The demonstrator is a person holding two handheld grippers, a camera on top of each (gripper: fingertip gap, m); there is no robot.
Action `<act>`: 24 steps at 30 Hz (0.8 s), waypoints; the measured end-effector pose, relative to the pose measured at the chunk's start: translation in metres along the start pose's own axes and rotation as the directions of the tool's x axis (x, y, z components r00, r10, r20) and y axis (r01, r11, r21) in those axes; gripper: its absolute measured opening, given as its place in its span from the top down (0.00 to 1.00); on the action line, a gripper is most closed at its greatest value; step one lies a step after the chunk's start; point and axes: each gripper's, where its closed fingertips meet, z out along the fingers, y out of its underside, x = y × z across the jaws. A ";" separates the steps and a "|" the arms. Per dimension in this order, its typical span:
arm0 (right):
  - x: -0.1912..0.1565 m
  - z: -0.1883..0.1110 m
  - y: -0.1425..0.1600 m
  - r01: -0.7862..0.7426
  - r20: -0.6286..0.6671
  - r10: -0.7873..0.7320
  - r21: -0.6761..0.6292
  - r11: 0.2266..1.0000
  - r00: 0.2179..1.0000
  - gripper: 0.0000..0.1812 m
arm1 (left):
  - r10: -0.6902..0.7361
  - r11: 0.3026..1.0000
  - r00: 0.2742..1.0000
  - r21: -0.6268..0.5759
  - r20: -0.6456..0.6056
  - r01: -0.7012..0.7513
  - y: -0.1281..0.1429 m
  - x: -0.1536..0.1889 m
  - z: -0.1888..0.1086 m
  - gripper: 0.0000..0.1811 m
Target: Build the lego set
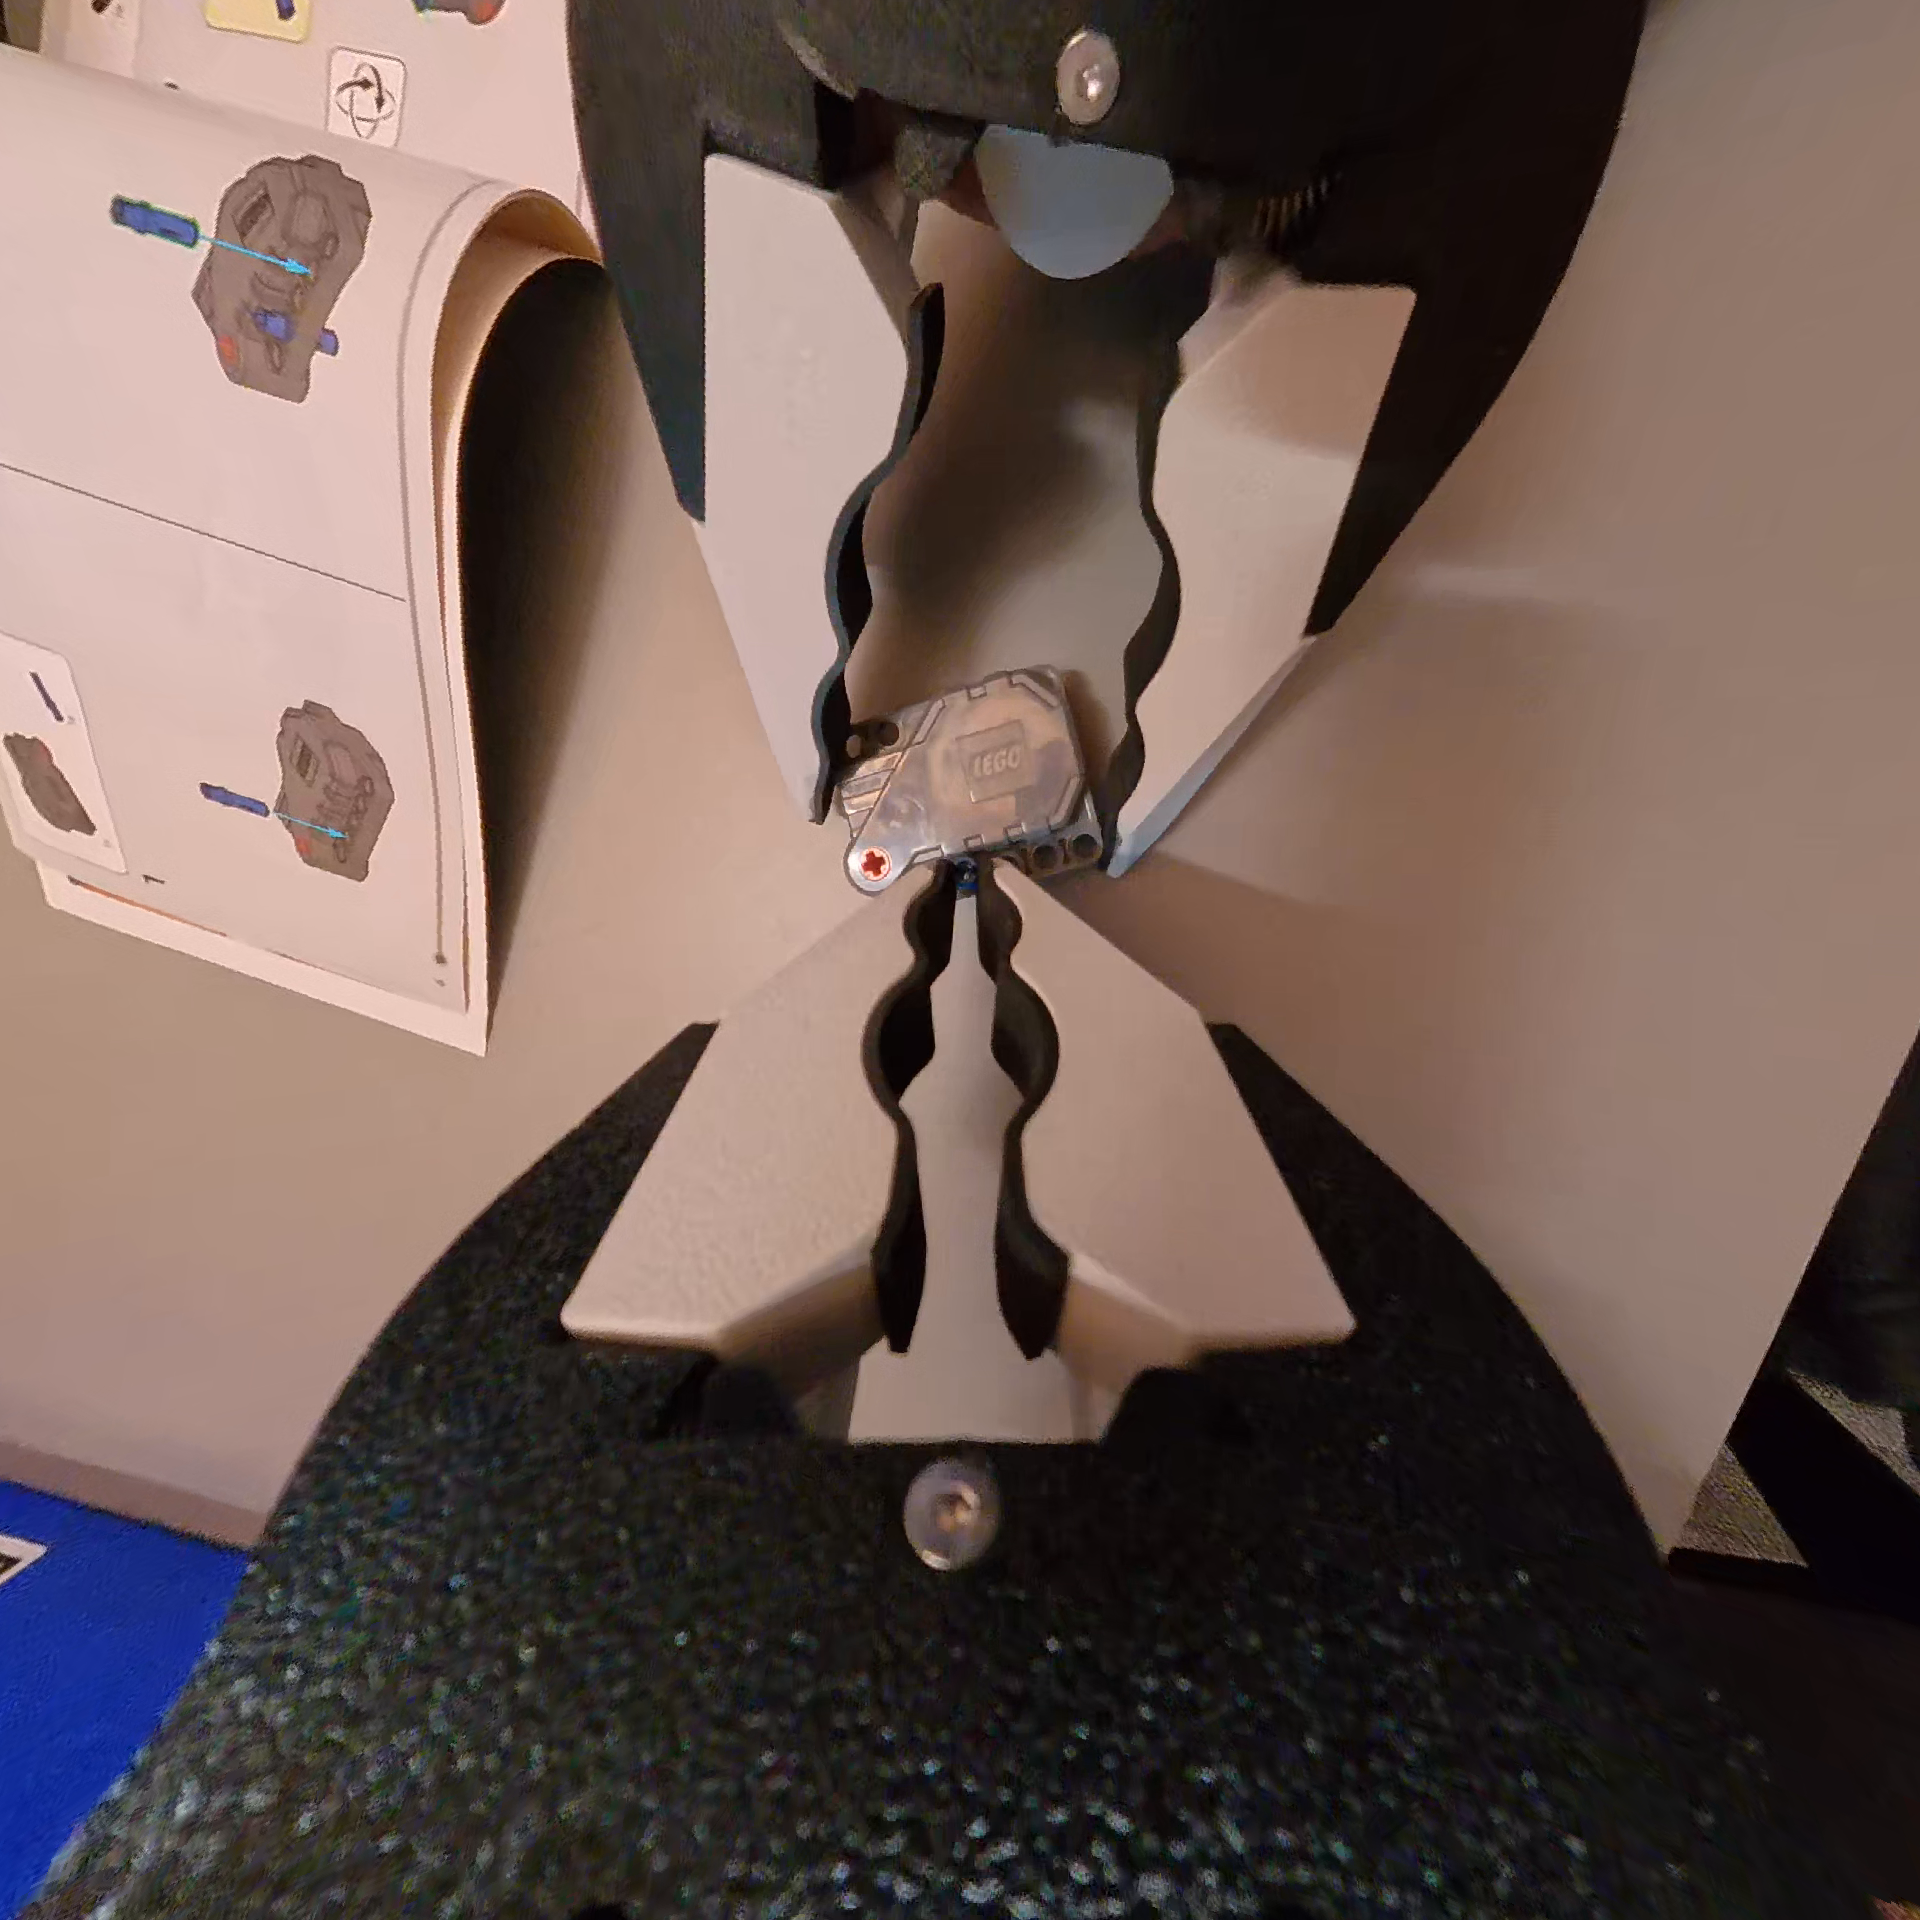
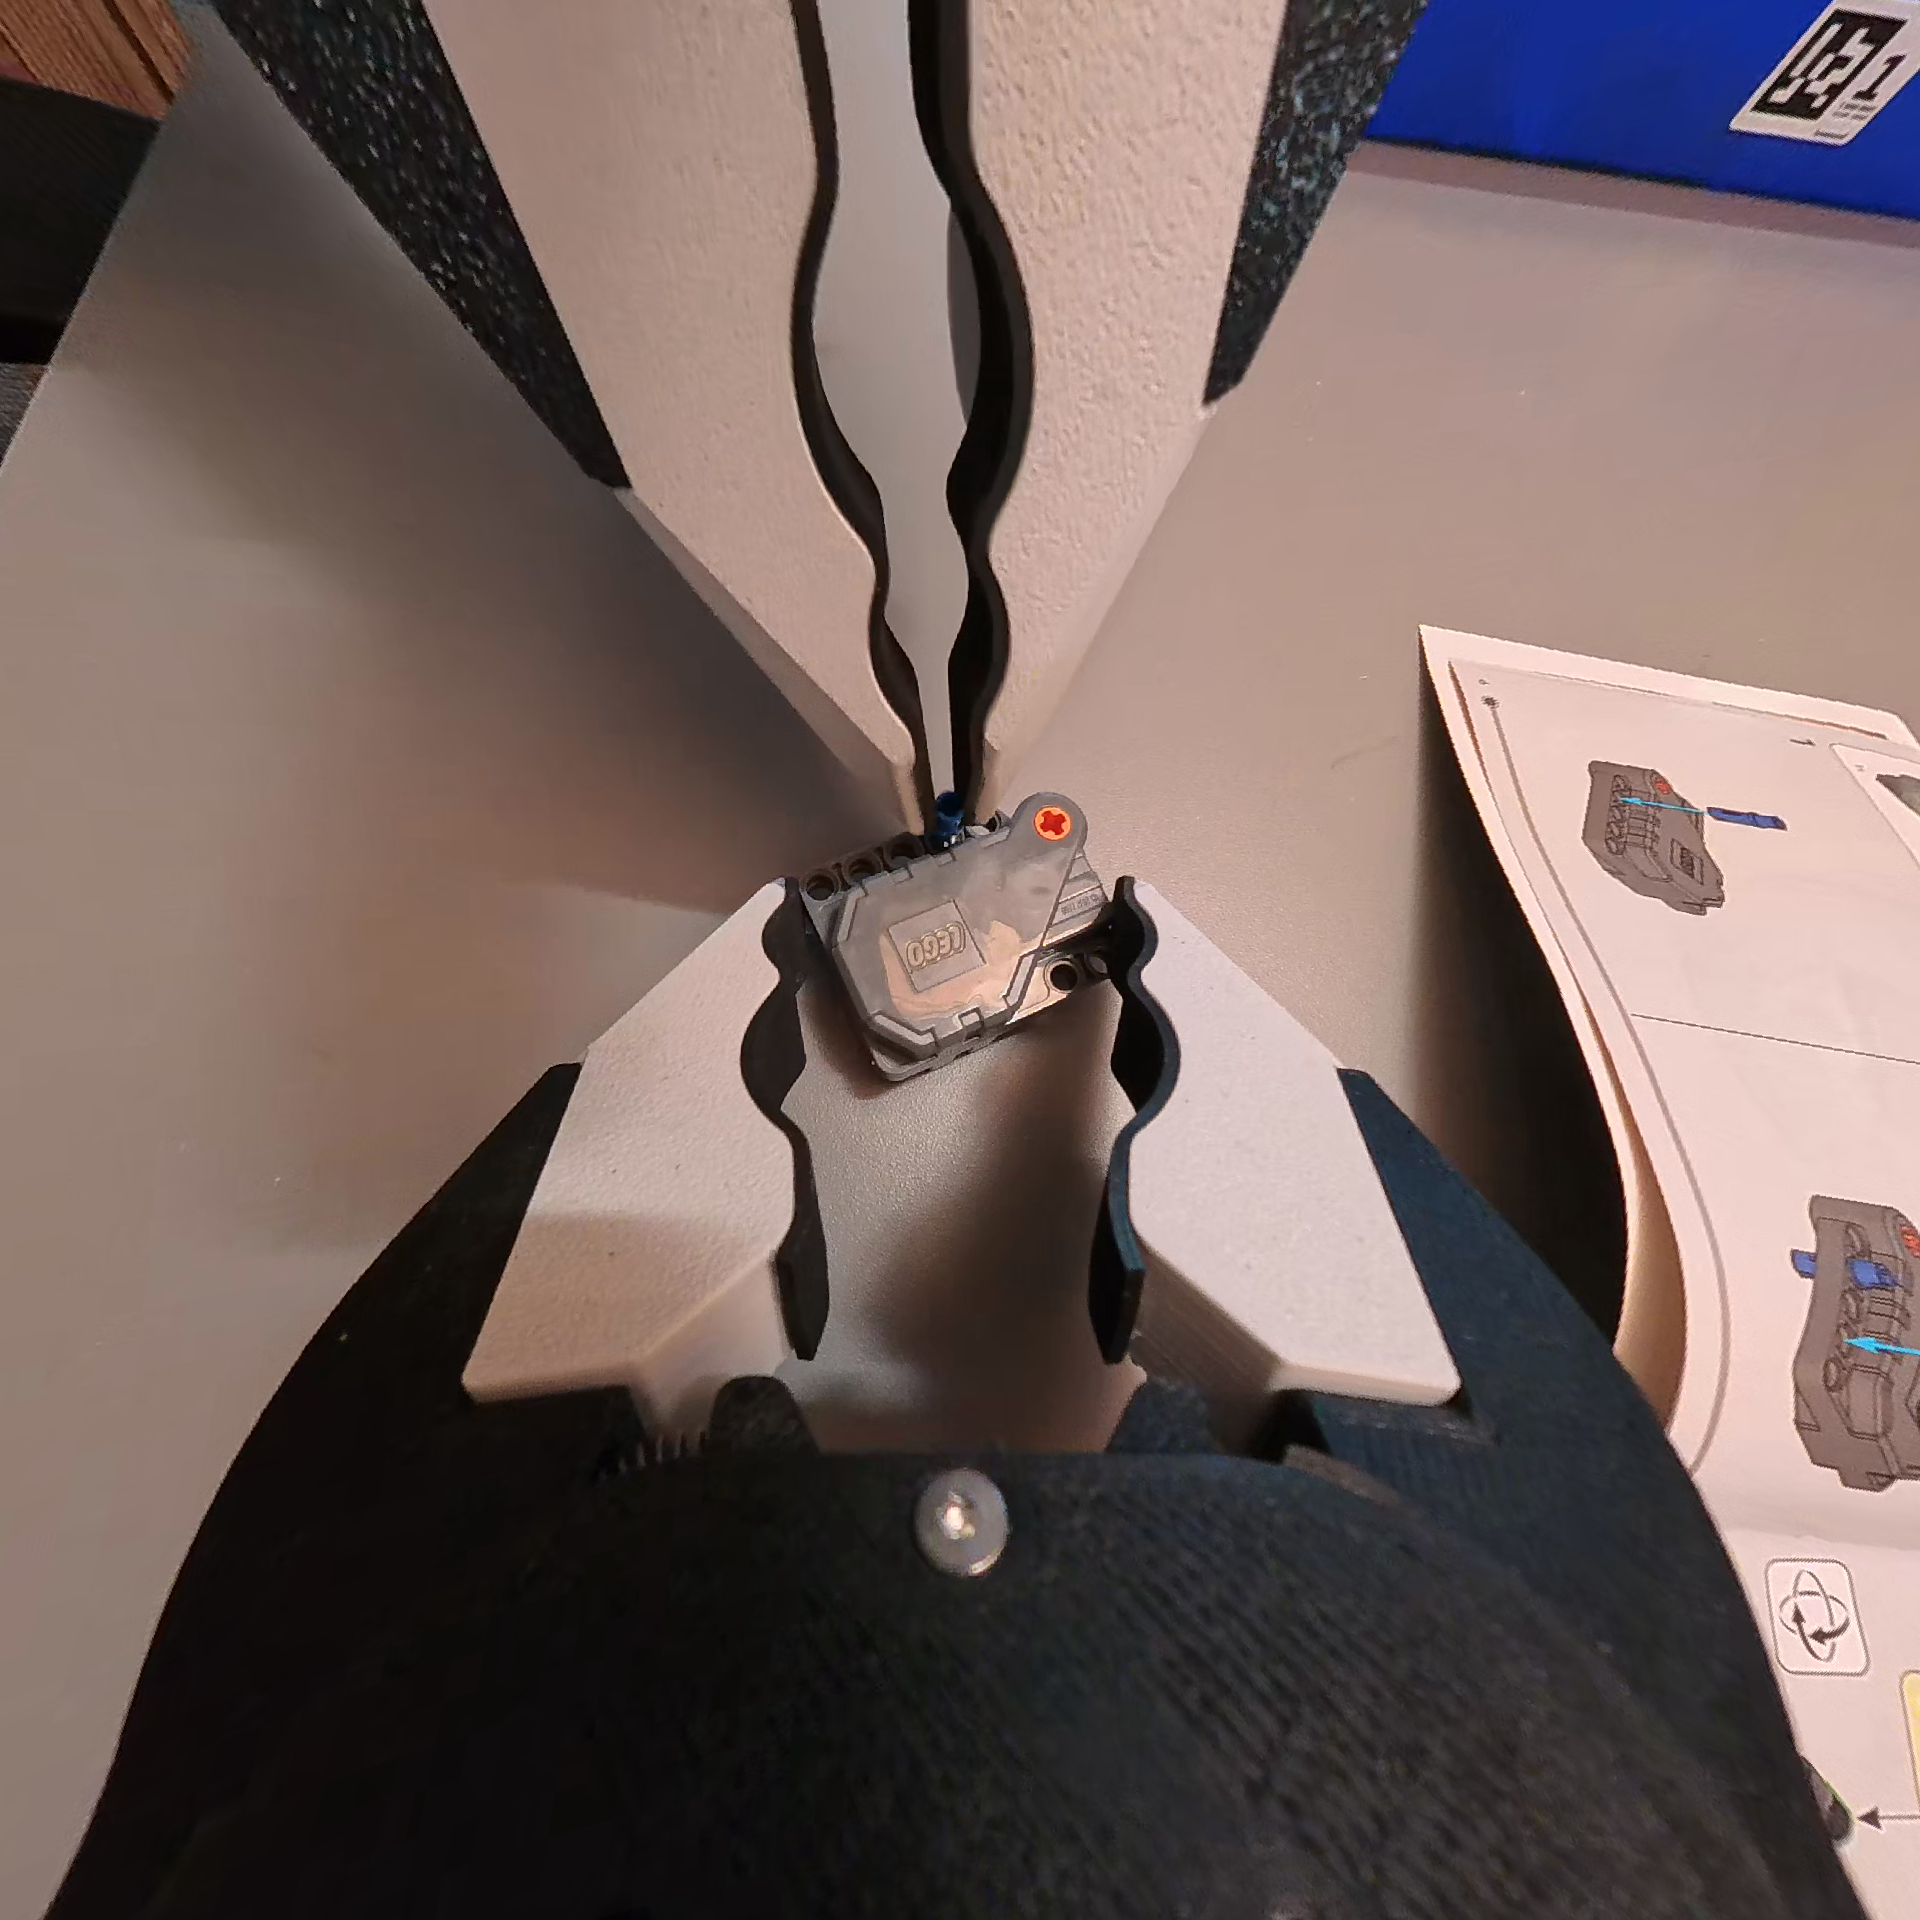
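Observation:
A grey Lego motor block (image 1: 971,774) with a red cross hole at one corner is held off the table between the fingers of my right gripper (image 2: 956,914). It also shows in the right wrist view (image 2: 945,961). My left gripper (image 1: 964,891) is shut on a small blue pin (image 1: 966,876), and the pin's tip touches the block's row of holes. In the right wrist view the left gripper (image 2: 943,790) comes in from the top with the blue pin (image 2: 945,808). In the left wrist view the right gripper (image 1: 971,810) comes in from the top.
An open instruction booklet (image 1: 208,520) lies on the grey table (image 1: 260,1195), at the right in the right wrist view (image 2: 1714,1039). A blue box (image 2: 1662,104) with a printed marker sits at the table's far side. The table edge (image 1: 1766,1299) drops off beside the grippers. My two grippers' fingertips are within a few centimetres of each other.

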 end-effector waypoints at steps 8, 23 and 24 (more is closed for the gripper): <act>0.000 0.000 -0.001 0.003 -0.003 -0.003 0.000 1.000 1.000 0.68 | -0.054 0.997 0.999 0.060 -0.006 0.054 0.000 0.001 -0.001 0.97; 0.000 0.001 -0.002 0.018 -0.015 -0.018 0.002 1.000 1.000 0.69 | -0.609 0.495 0.377 0.038 -0.698 0.868 -0.012 0.003 -0.024 0.72; 0.000 0.001 -0.002 0.019 -0.016 -0.019 0.002 1.000 1.000 0.69 | -0.611 0.482 0.334 -0.002 -0.718 0.876 -0.011 0.008 -0.022 0.72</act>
